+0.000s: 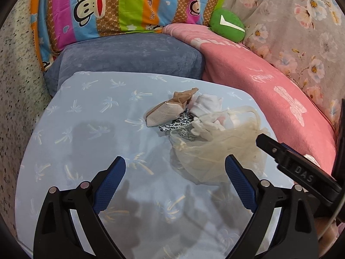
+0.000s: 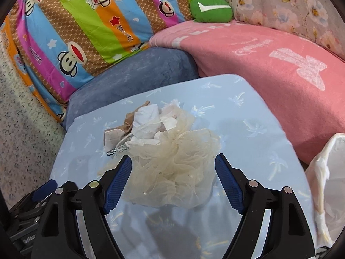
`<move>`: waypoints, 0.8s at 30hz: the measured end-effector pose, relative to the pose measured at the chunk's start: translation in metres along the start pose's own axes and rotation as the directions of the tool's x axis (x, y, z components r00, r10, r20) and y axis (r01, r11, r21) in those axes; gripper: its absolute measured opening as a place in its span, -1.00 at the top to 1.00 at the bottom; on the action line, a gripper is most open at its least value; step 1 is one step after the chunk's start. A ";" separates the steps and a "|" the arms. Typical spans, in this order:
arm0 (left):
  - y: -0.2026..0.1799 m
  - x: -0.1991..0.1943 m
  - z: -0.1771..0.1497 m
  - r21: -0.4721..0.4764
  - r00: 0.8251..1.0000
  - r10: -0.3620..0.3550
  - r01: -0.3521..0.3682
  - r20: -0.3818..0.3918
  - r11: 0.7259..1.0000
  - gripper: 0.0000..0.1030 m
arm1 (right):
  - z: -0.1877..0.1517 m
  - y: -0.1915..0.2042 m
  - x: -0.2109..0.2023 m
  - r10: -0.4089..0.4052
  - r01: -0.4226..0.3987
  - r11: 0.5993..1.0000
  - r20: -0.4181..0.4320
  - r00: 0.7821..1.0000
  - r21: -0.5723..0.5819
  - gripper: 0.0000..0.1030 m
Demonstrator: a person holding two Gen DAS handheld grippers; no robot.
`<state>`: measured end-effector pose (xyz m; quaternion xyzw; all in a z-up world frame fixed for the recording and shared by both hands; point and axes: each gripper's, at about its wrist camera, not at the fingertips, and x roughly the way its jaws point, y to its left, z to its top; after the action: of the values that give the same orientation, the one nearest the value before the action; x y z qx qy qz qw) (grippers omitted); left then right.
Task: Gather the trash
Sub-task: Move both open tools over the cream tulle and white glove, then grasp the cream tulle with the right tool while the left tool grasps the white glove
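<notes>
A pile of trash lies on the light blue table (image 1: 86,116): a cream mesh puff (image 1: 215,149), white crumpled tissues (image 1: 207,105), a beige face mask (image 1: 163,114), a tan scrap (image 1: 183,95) and a leopard-print strip (image 1: 174,126). My left gripper (image 1: 175,164) is open and empty, just short of the puff. My right gripper (image 2: 173,161) is open, its fingers either side of the mesh puff (image 2: 172,168), not closed on it. The tissues (image 2: 146,118) and mask (image 2: 112,138) lie beyond. The right gripper's finger (image 1: 271,146) shows in the left wrist view.
A white plastic bag (image 2: 327,185) sits at the table's right edge. Behind the table are a blue-grey cushion (image 1: 129,51), a pink blanket (image 1: 269,86), a striped cartoon pillow (image 1: 112,4) and a green plush (image 1: 226,24). The left gripper (image 2: 43,190) is at lower left.
</notes>
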<state>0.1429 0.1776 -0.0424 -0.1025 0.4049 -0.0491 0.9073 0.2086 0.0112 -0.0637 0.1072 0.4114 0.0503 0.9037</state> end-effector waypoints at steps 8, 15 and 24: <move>0.005 0.012 0.000 -0.015 1.000 -0.007 0.007 -0.022 1.000 -0.73 | -0.016 -0.007 0.036 0.001 0.000 1.000 -0.097 0.995 0.006 0.24; -0.002 0.015 -0.003 -0.008 0.999 -0.019 0.018 -0.038 1.000 -0.73 | -0.029 -0.025 0.011 0.009 -0.006 1.000 -0.082 0.997 0.030 0.89; -0.030 0.020 -0.008 0.034 0.998 -0.044 0.046 -0.053 0.998 -0.73 | -0.025 -0.075 -0.075 -0.070 0.062 0.992 0.074 0.995 0.110 0.89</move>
<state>0.1497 0.1433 -0.0554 -0.0942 0.4253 -0.0794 0.8966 0.1406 -0.0713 -0.0424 0.1438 0.3815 -0.0059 0.9131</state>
